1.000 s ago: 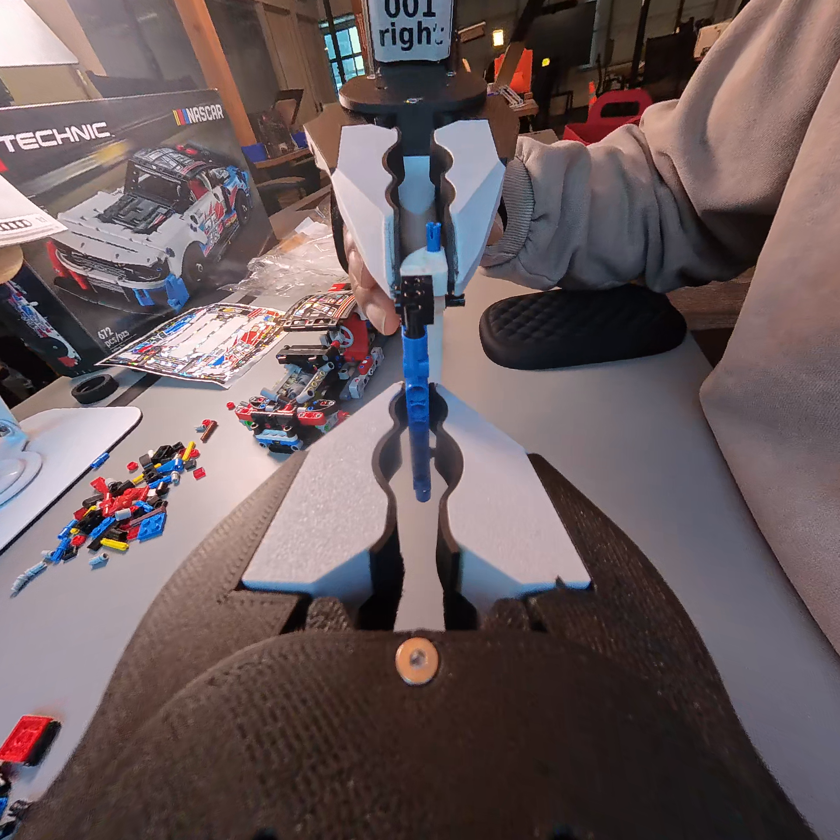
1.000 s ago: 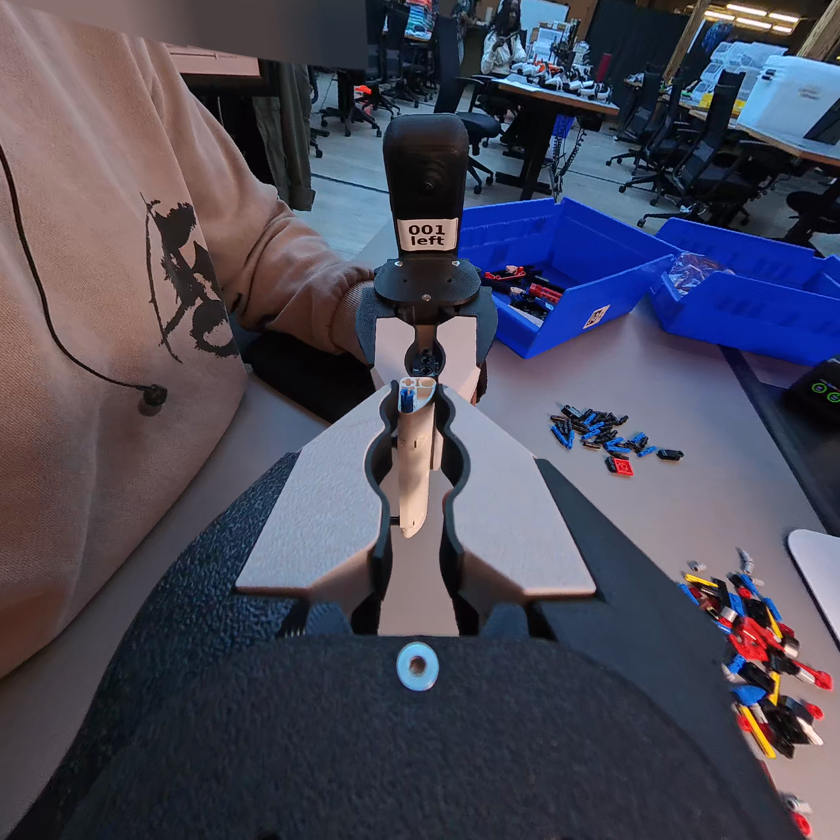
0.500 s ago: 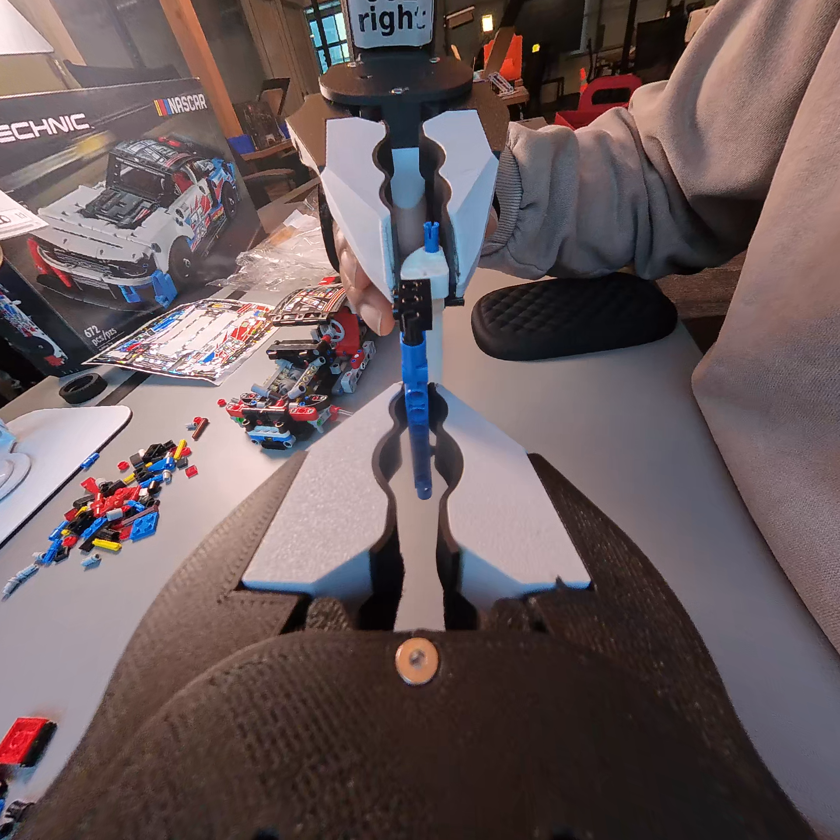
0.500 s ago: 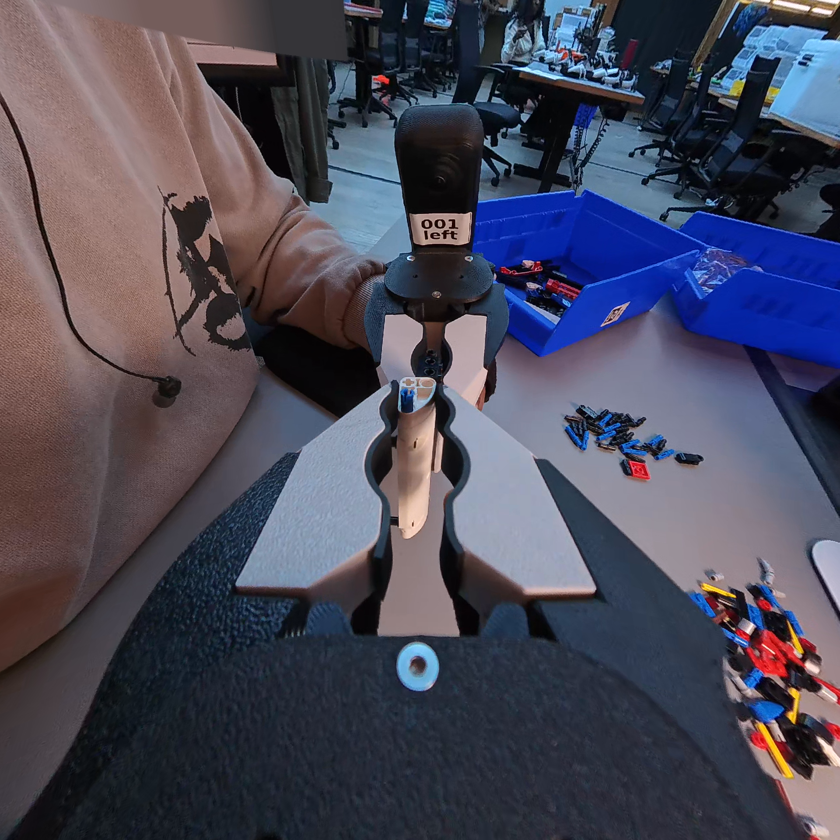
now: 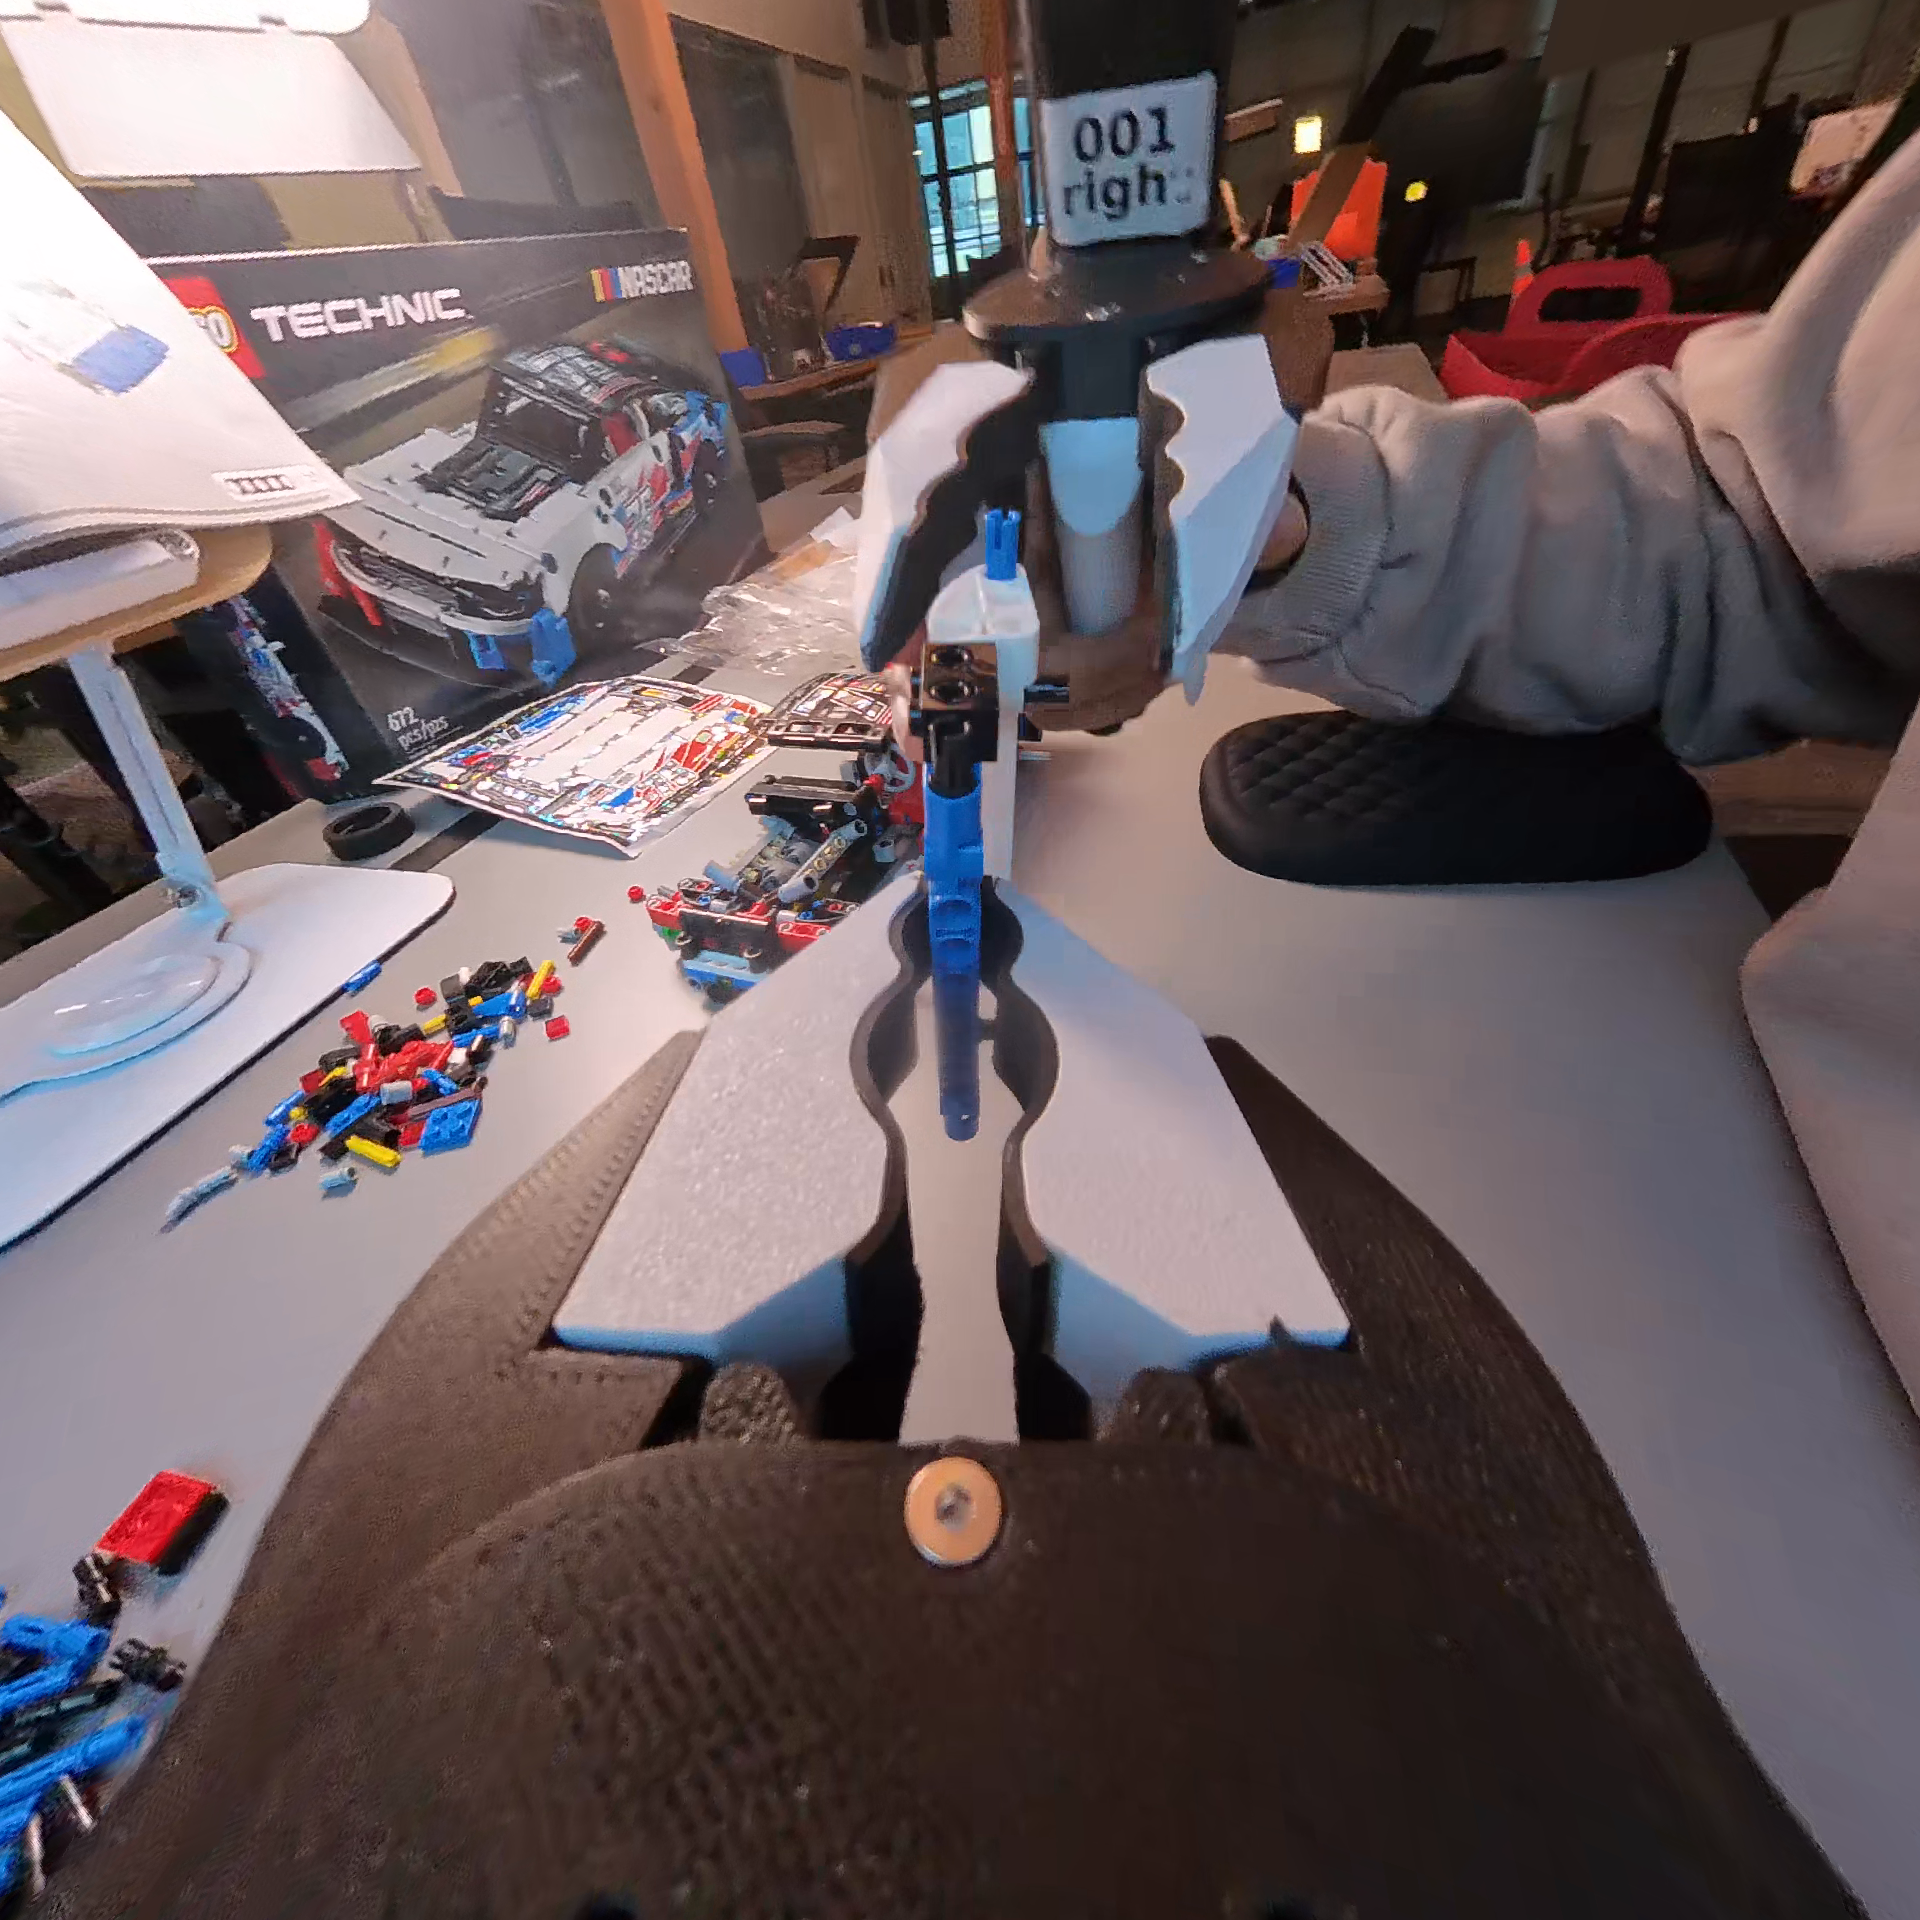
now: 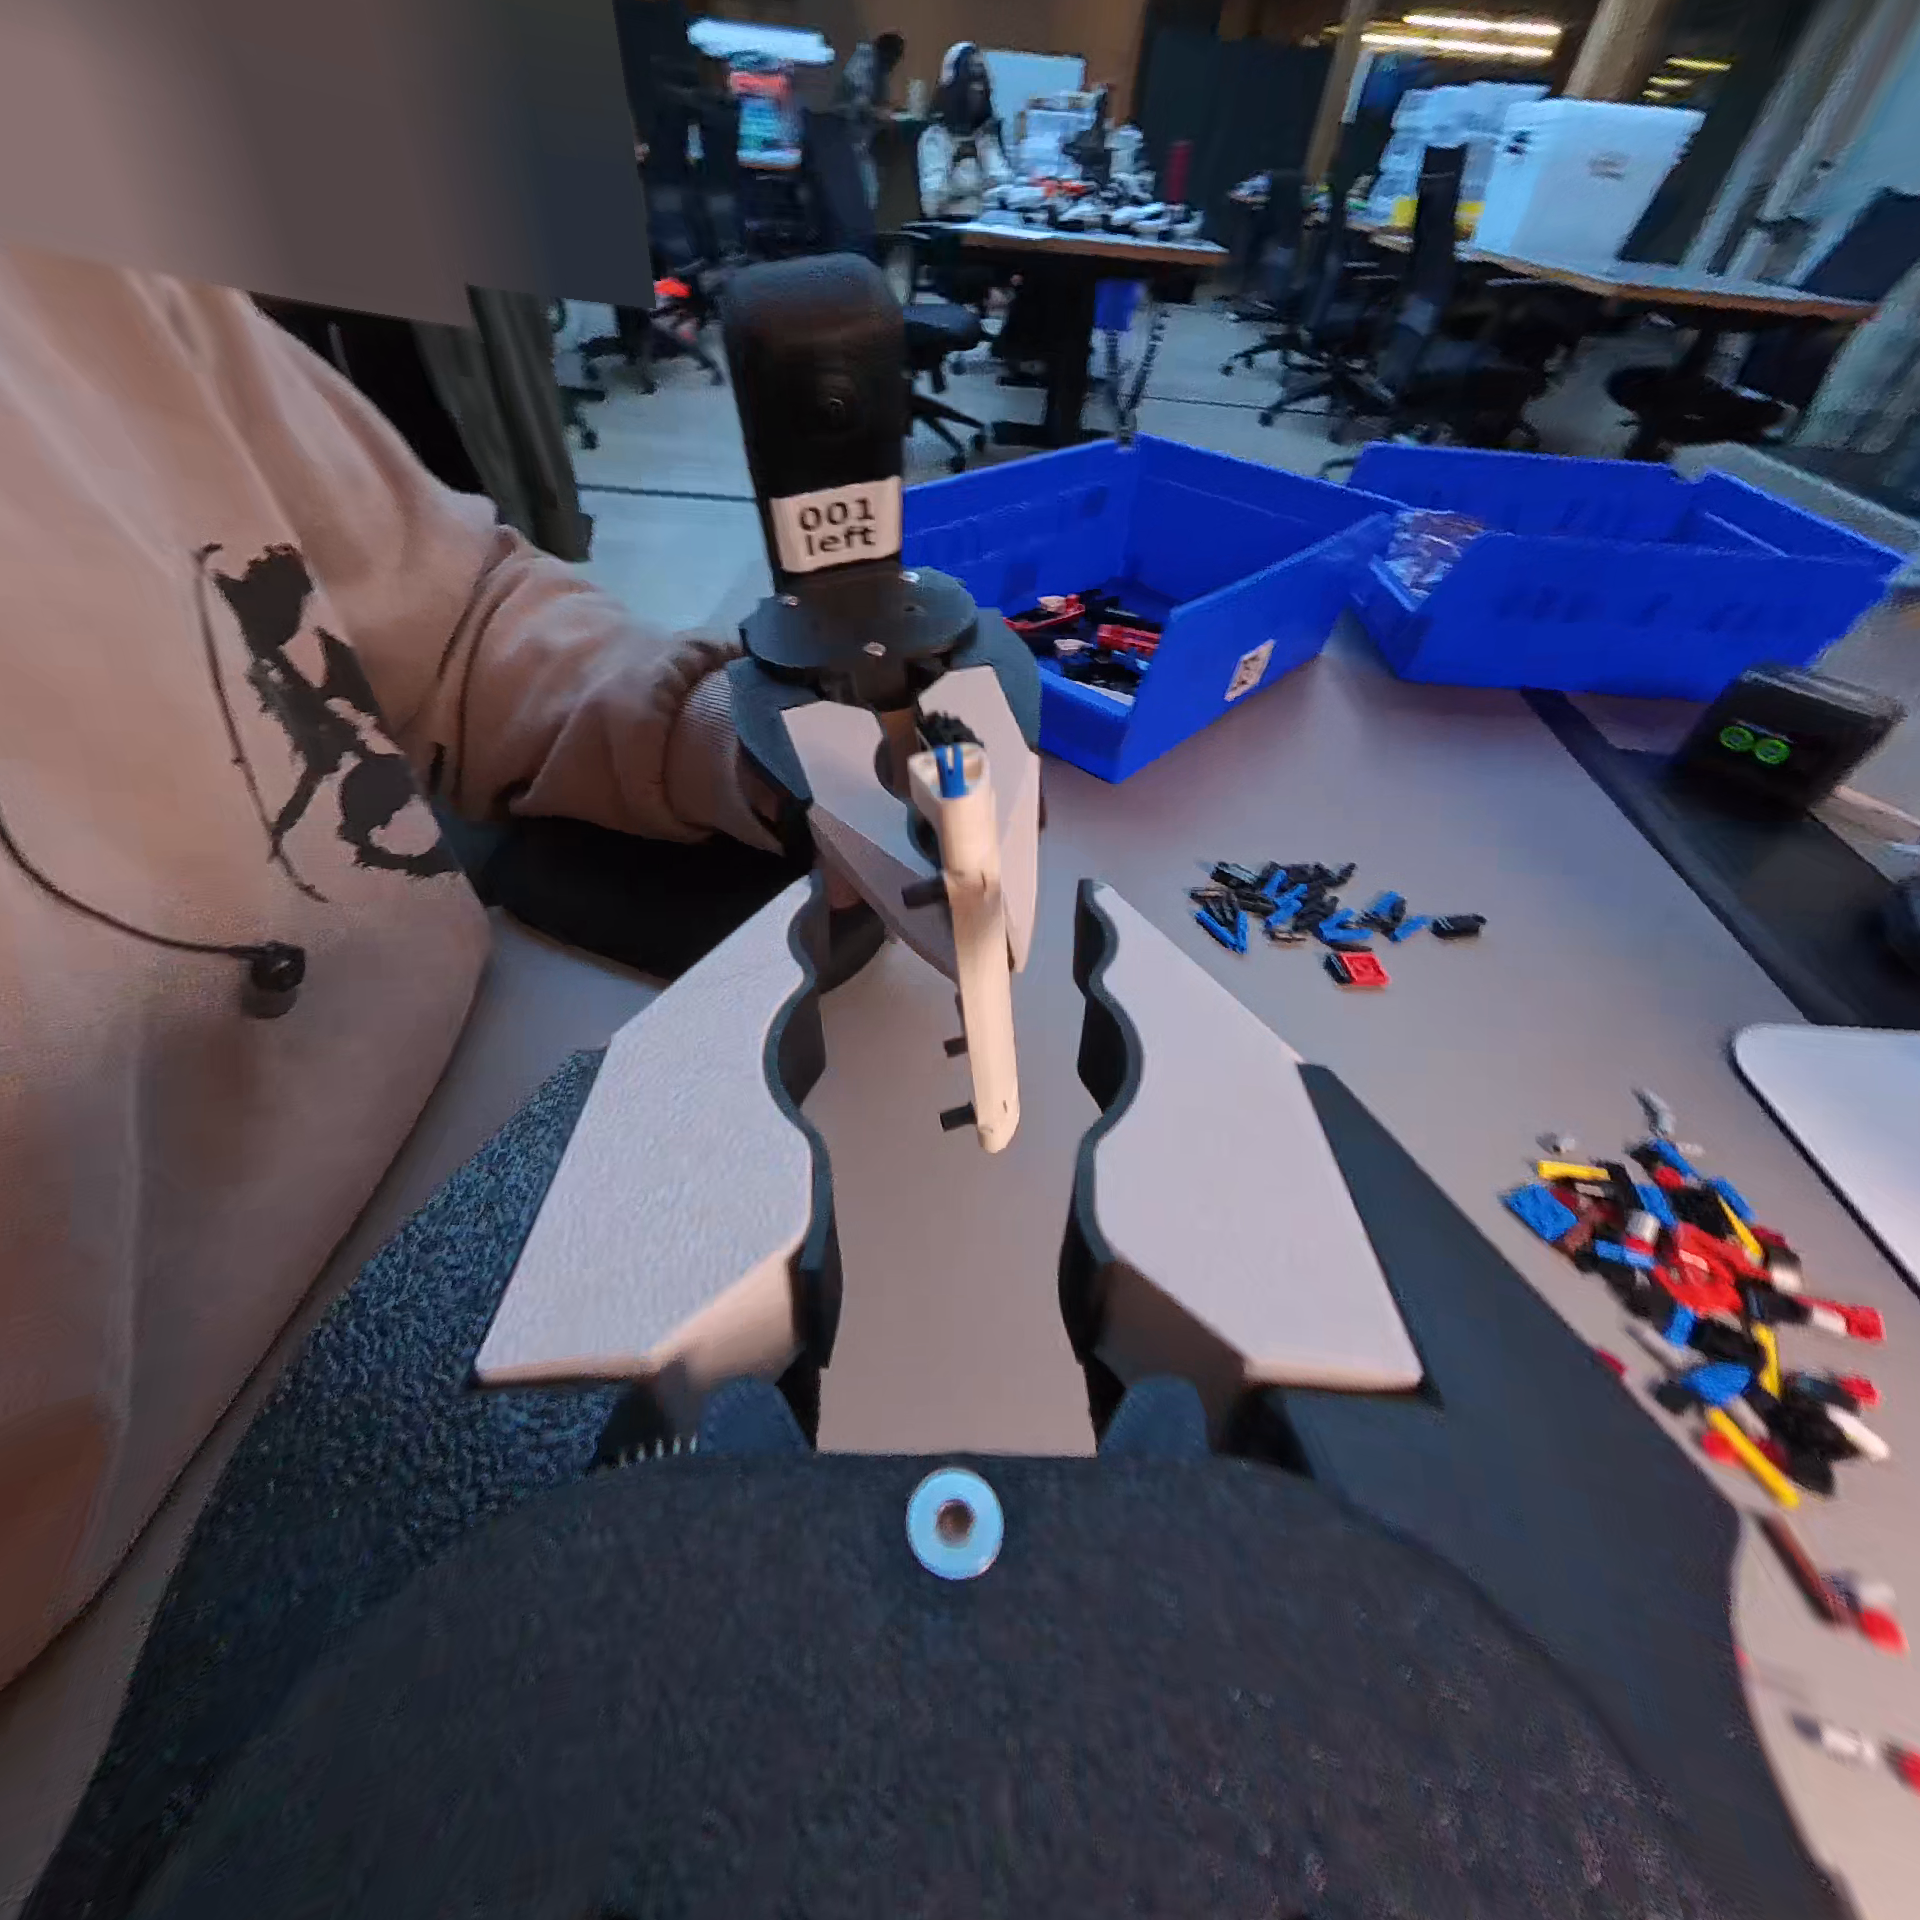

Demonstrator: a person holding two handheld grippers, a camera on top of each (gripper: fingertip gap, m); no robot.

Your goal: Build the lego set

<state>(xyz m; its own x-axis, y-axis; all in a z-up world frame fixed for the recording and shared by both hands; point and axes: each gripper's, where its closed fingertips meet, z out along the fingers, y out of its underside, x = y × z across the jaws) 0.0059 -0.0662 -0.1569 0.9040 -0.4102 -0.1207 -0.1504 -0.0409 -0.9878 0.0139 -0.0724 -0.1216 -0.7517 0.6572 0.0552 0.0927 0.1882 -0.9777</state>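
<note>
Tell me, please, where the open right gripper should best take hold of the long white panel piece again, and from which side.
Probably at the bare lower half of the long white panel piece, coming straight forward so the right gripper closes across its flat sides. Black pins stick out of its left edge, and the left gripper holds the blue beam at the far end.

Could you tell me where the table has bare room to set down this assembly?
Bare table lies between the black wrist rest and the left gripper. Crowded: the loose brick pile, chassis and sticker sheet.
</note>
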